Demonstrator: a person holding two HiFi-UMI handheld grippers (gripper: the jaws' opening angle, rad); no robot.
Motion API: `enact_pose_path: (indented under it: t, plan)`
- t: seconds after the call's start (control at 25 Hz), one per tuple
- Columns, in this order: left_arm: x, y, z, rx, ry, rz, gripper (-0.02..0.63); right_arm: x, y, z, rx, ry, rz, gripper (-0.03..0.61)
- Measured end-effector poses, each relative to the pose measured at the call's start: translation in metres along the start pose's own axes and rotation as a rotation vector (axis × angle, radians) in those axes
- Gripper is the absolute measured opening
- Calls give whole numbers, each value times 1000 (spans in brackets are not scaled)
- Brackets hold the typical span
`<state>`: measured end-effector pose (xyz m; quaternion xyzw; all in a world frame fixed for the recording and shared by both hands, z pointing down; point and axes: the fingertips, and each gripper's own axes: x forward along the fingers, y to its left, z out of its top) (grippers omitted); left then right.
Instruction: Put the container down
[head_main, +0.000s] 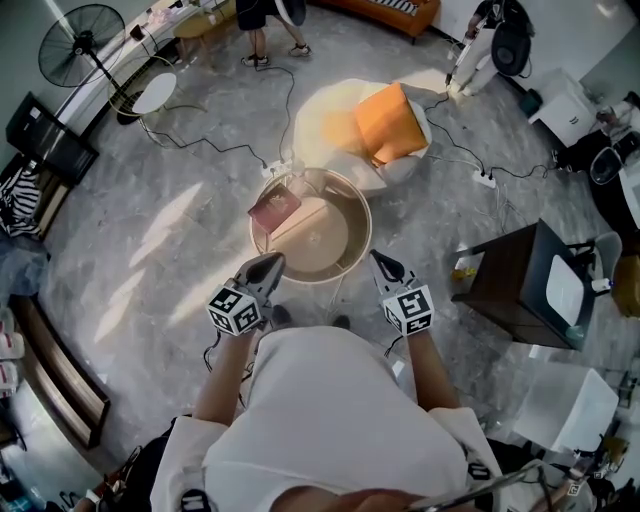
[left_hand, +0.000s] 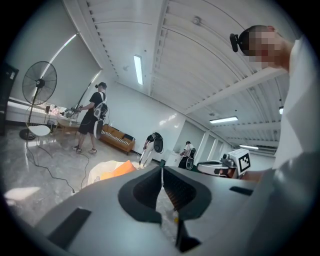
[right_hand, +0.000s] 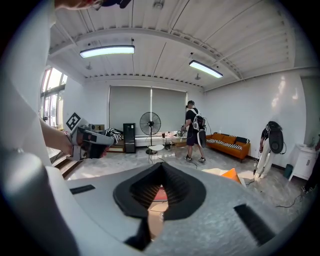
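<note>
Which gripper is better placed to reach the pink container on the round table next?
Left, probably. The left gripper sits by the round table's near-left rim, the side where the pink container lies. The right gripper is at the near-right rim, farther off. Both are shut and empty.

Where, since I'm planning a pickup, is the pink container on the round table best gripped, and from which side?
Probably across its narrower width, descending from above on the left: the pink container lies low and boxy by the round table's left rim, nearest the shut left claw.
</note>
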<state>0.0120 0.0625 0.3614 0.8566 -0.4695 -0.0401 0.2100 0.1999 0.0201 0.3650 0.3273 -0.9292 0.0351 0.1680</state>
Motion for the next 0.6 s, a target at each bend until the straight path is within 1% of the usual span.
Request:
enact_pose_path:
  t: [0.6]
  plan:
    - [2,14,8,12,-7,13,15,10,-3,2,-2,-6,-13,-5]
